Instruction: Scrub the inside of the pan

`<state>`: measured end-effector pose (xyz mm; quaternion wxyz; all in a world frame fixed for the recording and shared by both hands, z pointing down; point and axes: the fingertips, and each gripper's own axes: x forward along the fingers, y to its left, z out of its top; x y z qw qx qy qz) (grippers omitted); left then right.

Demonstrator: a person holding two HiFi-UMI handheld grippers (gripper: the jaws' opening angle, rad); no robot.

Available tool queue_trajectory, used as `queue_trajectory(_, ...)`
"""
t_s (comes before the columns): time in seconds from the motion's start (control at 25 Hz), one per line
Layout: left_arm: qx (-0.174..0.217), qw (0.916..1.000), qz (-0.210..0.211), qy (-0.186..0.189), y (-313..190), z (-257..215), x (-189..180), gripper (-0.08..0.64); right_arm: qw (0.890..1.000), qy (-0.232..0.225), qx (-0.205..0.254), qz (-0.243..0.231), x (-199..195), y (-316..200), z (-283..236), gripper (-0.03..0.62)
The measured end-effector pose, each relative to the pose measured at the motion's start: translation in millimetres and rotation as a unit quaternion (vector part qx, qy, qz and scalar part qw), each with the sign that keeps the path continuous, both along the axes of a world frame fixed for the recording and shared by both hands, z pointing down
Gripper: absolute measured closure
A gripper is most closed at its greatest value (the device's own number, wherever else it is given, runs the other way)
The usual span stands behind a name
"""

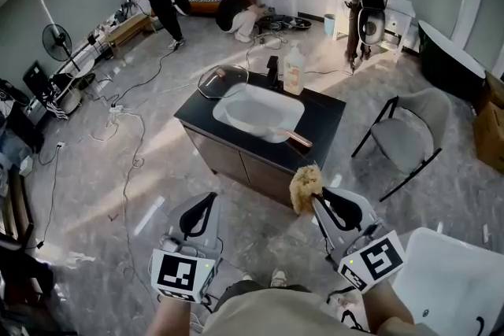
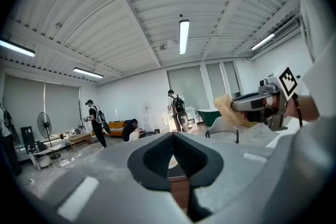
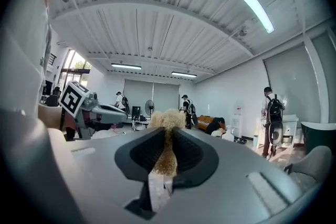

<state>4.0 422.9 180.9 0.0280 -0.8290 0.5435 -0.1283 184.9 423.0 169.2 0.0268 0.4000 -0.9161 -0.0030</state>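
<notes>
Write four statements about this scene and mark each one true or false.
1. The right gripper has its fingers shut on a tan sponge. True.
2. The left gripper holds the glass lid. False: its fingers are shut on nothing, and the lid lies on the counter beside the sink.
3. The sponge is pressed into the sink. False: it is held in the air on the person's side of the counter, touching nothing there.
4. A bottle stands upright at the counter's far edge, behind the sink. True.
</notes>
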Motion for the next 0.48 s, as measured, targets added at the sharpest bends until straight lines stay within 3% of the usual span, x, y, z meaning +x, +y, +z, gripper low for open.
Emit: queue_trajectory(0.48,-0.004,0.9998,-0.002,-0.018,2.1,3.3,12.7,0.558,1.000,-0.010,-0.009,-0.017,7.0,0.3,4.7,0.538)
